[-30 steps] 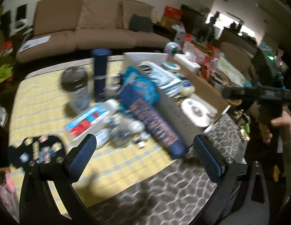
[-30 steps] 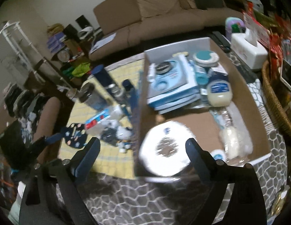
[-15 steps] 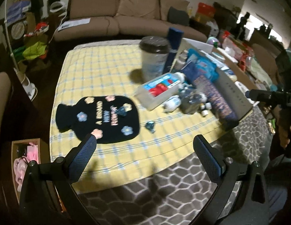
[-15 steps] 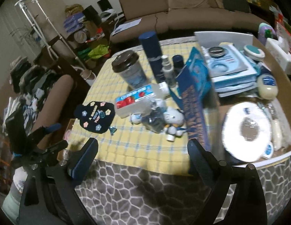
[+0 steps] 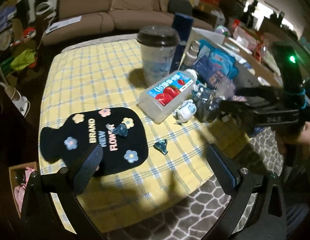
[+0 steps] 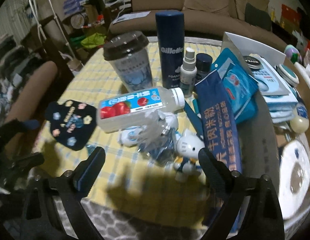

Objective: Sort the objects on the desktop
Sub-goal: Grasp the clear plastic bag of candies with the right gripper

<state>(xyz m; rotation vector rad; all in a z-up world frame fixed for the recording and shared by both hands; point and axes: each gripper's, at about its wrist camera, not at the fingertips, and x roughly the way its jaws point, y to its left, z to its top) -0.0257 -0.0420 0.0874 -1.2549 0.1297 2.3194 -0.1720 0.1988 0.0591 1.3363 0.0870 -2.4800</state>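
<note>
Your left claw (image 5: 155,166) is spread wide and holds nothing; it hangs above the near edge of the counter (image 5: 91,76), over the yellow checked cloth. One of its pads overlaps the near rim of the black flowered pouch (image 5: 95,138), which lies flat on the cloth. One blue foil sweet (image 5: 121,130) sits on the pouch, and another (image 5: 161,146) lies on the cloth just beside it.

Your right claw (image 6: 152,161) is also wide apart and empty, pointing at the clutter in the middle. Between its fingers you see a white cat figure (image 6: 189,147) beside a crumpled clear bag (image 6: 155,138). Behind them a juice bottle (image 6: 135,107) lies on its side, cap toward the box. Farther back stand a lidded cup (image 6: 130,60), a Gillette can (image 6: 171,48) and a small spray bottle (image 6: 188,70), close together. A long blue packet (image 6: 218,124) leans on the cardboard box (image 6: 258,132), which holds a paper roll (image 6: 294,178) and blue packs.
</note>
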